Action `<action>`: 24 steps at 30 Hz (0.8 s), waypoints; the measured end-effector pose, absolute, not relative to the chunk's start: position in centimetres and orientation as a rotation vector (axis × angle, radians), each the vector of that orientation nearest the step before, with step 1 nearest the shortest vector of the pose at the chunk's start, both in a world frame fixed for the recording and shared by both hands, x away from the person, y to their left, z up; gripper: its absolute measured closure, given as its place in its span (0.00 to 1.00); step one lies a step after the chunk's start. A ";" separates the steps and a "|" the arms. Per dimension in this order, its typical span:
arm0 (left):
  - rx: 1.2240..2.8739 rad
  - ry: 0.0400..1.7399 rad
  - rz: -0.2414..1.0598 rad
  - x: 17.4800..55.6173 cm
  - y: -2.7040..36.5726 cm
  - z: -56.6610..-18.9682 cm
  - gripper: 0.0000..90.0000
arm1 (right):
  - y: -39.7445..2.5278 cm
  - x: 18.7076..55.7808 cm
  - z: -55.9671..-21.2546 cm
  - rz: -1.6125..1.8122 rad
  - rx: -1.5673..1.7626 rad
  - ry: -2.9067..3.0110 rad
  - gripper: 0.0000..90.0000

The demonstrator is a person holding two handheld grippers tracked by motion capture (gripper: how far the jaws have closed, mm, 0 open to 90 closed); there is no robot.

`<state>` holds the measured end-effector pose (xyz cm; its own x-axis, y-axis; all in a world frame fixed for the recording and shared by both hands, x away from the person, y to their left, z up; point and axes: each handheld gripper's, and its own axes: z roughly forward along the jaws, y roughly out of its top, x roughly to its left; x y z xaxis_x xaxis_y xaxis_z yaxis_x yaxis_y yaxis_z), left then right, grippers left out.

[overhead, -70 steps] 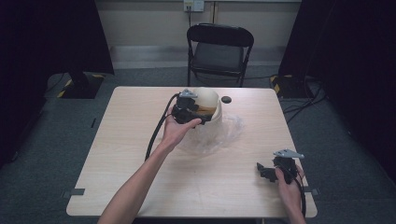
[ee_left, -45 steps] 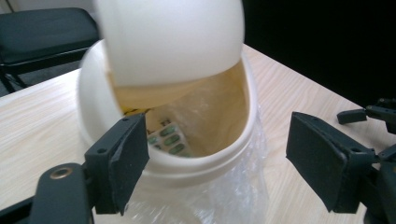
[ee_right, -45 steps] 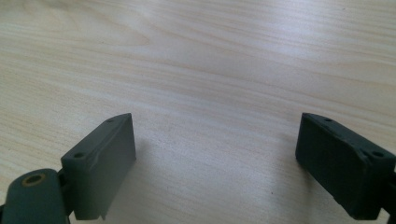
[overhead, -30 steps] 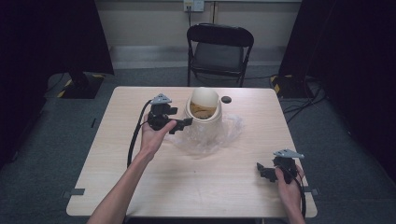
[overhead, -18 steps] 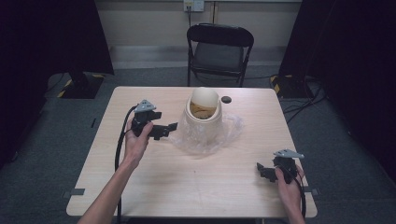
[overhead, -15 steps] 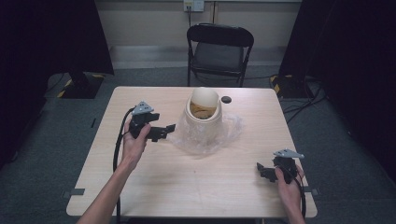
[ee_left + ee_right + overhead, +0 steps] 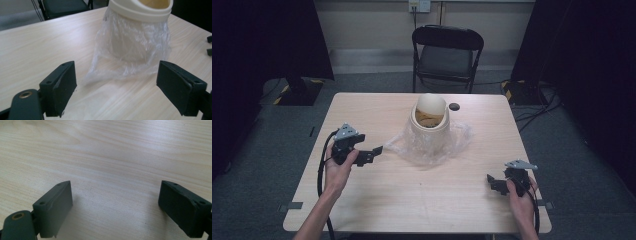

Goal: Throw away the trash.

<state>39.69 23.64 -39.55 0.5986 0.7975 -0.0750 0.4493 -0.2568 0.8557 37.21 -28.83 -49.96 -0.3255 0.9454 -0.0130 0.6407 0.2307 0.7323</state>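
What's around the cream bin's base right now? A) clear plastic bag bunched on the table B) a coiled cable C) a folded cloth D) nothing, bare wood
A: the clear plastic bag drapes from under the cream bin's rim and spreads onto the table, with the left gripper open beside it.

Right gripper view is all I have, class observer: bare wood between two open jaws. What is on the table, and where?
Observer: A cream bin stands mid-table, with a clear plastic bag spread around its base.
Operator: Where is the other gripper?
Observer: The left gripper is at the table's left side, jaws wide open, pointing at the bag.
Operator: Does it touch the bag?
Observer: No; the left gripper view shows bare table between its jaws and the bag's edge.
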 end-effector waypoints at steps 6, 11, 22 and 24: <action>1.896 1.057 0.480 38.4 25.5 -41.1 0.18 | -28.8 37.2 -50.0 0.882 1.453 2.050 0.12; 1.863 1.116 0.481 37.5 26.8 -42.6 0.18 | -28.8 37.2 -50.0 0.882 1.454 2.050 0.12; 1.905 1.215 0.478 35.7 28.6 -47.0 0.18 | -28.8 37.2 -50.0 0.882 1.453 2.050 0.12; 1.911 1.231 0.486 35.6 28.7 -47.5 0.18 | -28.8 37.2 -50.0 0.882 1.453 2.050 0.12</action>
